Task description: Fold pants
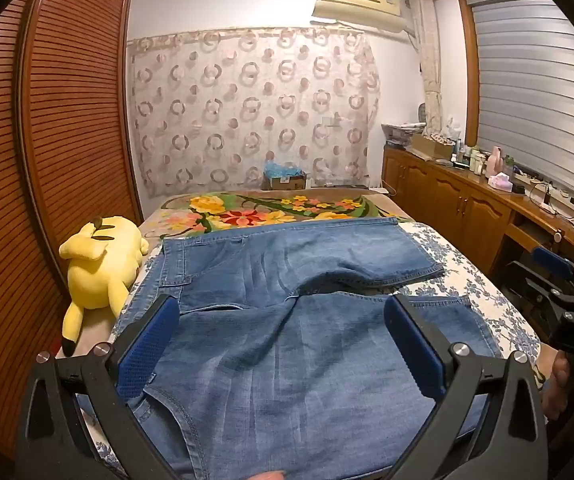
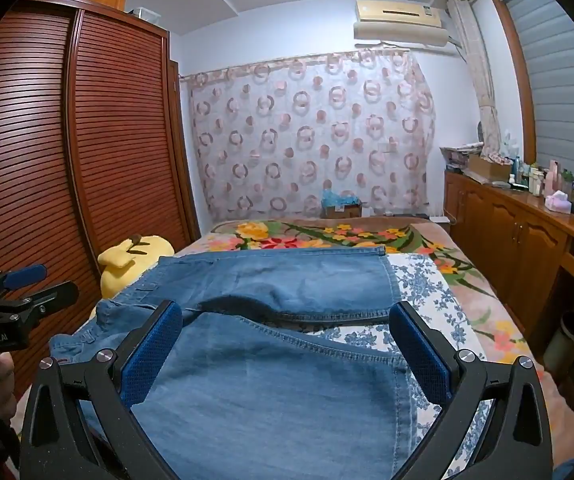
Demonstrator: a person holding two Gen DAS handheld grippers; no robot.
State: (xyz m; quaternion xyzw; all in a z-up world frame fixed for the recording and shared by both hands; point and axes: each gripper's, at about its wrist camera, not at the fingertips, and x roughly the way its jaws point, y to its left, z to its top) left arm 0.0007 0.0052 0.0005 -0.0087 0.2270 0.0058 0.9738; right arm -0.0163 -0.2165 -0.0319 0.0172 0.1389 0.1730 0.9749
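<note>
I've got both grippers over the bed w/ nothing in them. Left gripper (image 1: pixel 281 340) has its jaws spread wide, blue pads clear of the cloth, hovering above the denim and angled down a bit. Right gripper (image 2: pixel 287 346) is the same: jaws fully apart, nothing pinched, cloth showing in the gap below.

The blue jeans (image 1: pixel 307 280) lie across the bed (image 1: pixel 487 292), on a white sheet w/ blue flower print. In the left wrist view I see the waistband end toward the left, near the yellow plush toy (image 1: pixel 103 264), and the two legs running to the right, the far leg lying flat w/ its hem toward the right side of the bed. There's a dark gap between the far leg and the near one. Near leg sits right under both grippers, some wrinkles in it.

Beyond the jeans a floral blanket (image 2: pixel 327 238) covers the far part of the bed. Slatted wood wardrobe (image 2: pixel 87 140) on the left, wood cabinet (image 2: pixel 527 224) w/ bottles on the right.
</note>
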